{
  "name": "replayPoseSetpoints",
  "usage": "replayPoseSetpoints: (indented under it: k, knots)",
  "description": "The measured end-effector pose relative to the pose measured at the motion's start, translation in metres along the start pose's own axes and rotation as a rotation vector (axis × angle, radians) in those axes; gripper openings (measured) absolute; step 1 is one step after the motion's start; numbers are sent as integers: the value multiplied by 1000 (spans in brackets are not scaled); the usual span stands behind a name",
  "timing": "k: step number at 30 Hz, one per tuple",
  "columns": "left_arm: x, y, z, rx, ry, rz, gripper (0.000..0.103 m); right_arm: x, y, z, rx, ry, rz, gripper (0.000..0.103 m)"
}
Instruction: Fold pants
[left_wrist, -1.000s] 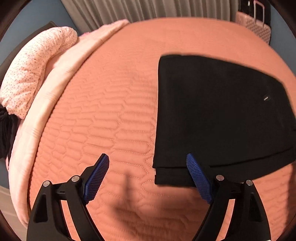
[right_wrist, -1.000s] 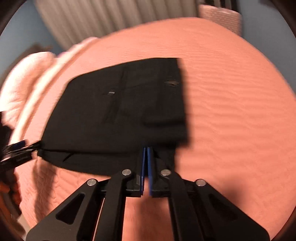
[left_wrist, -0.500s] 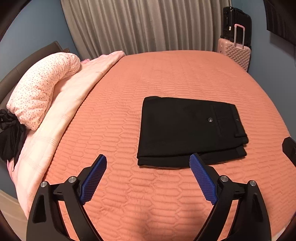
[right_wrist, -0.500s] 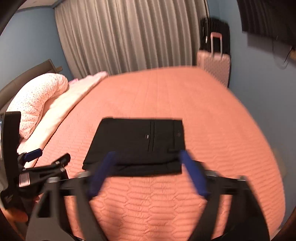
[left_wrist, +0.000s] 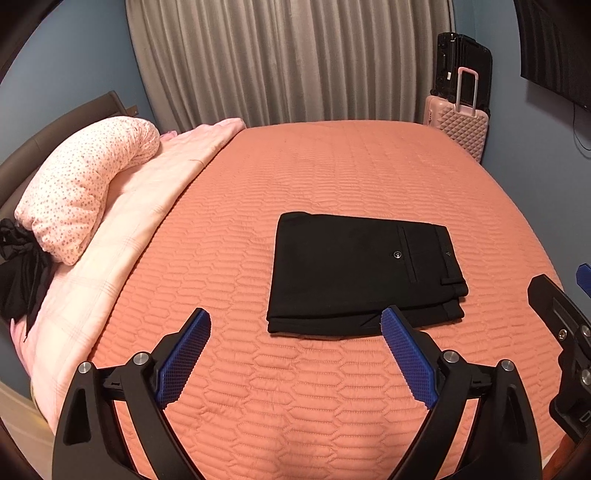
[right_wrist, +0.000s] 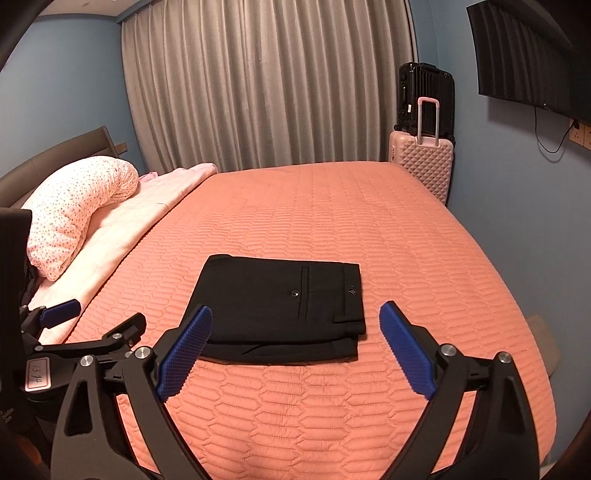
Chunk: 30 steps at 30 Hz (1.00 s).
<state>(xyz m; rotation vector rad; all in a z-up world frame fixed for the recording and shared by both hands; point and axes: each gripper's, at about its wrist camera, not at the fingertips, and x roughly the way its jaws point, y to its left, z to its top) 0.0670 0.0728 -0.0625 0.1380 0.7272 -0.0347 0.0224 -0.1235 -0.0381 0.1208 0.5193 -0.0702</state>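
Observation:
Black pants (left_wrist: 354, 269) lie folded into a flat rectangle on the orange quilted bed (left_wrist: 332, 166), waistband and back-pocket button to the right. My left gripper (left_wrist: 295, 314) hovers above and before their near left edge, open, nothing between its blue pads. In the right wrist view the pants (right_wrist: 273, 302) lie just beyond my right gripper (right_wrist: 295, 308), whose jaws are opening wide and hold nothing. Neither gripper touches the cloth. The left gripper (right_wrist: 103, 317) also shows at the left edge of that view.
A dotted pillow (left_wrist: 85, 184) and pale pink blanket (left_wrist: 147, 206) lie along the bed's left side, with a black garment (left_wrist: 18, 273) by the pillow. A pink suitcase (right_wrist: 421, 166) and a black one (right_wrist: 424, 96) stand at the far right corner. Curtains (right_wrist: 266, 85) hang behind.
Both grippers rose and drew back from the pants. The right gripper, shut at the pants' near edge a second ago, opened and let go. The pants now lie farther off.

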Motion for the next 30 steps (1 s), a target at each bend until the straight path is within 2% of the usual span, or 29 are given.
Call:
replayPoseSetpoints:
  k: [10, 16, 23, 30]
  knots:
    - [-17, -1, 3, 31, -51, 34, 92, -5, 5, 5, -9, -23, -16, 91]
    - [-19, 3, 1, 6, -40, -33, 92, -7, 5, 5, -13, -28, -22, 91]
    - [-21, 5, -1, 8, -46, -18, 92, -10, 7, 7, -10, -28, -25, 91]
    - [-21, 6, -1, 13, -38, -37, 92, -9, 10, 7, -7, -27, -21, 91]
